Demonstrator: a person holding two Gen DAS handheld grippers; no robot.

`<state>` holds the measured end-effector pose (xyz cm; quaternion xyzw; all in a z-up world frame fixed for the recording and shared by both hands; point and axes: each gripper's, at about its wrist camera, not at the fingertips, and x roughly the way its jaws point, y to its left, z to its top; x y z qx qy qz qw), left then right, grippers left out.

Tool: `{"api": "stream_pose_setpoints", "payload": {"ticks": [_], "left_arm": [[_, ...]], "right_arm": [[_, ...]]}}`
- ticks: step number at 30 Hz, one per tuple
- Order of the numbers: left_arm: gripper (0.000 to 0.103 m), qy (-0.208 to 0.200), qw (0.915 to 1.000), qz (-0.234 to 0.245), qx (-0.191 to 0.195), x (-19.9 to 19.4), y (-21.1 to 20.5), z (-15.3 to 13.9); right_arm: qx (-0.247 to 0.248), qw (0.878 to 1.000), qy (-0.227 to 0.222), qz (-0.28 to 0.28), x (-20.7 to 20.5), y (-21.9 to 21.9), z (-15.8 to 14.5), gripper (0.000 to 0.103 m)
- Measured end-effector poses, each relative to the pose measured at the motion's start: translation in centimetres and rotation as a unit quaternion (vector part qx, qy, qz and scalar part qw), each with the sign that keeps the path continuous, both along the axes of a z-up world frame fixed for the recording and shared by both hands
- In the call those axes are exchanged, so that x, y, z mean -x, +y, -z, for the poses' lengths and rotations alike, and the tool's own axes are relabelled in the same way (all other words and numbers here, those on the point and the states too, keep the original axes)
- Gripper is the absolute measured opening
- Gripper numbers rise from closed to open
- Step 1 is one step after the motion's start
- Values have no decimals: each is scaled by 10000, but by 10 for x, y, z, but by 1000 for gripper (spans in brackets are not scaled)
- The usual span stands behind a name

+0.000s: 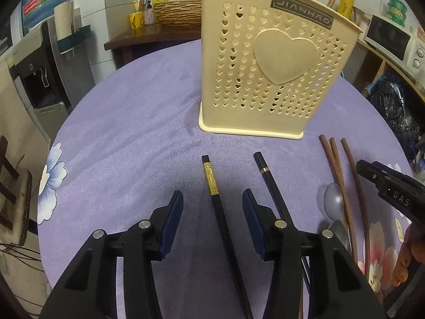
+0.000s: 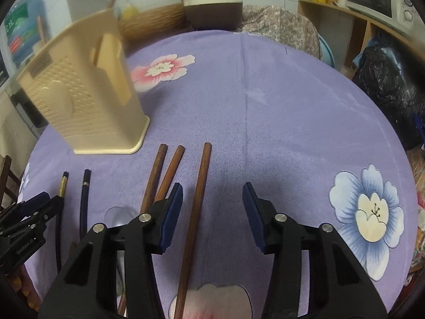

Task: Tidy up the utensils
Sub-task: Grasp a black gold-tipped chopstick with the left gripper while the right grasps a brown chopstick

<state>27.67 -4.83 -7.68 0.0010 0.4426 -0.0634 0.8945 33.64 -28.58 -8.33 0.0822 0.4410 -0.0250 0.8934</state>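
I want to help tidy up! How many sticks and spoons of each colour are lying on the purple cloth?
Brown chopsticks: 3
Black chopsticks: 2
Silver spoons: 1, partly hidden
Total: 6, all lying in front of the cream holder.

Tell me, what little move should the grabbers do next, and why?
Probably lower the left gripper and close it on the gold-banded black chopstick, which already lies on the table between its open fingers. The cream holder stands just beyond, ready to receive it.
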Motion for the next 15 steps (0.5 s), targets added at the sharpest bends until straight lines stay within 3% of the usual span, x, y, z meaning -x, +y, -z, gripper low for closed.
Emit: {"api": "stream_pose_setpoints", "payload": {"ticks": [15], "left_arm": [[31, -42, 9998, -140, -110, -12, -6, 4]], "right_arm": [[155, 9998, 58, 107, -30, 6, 9, 26]]}}
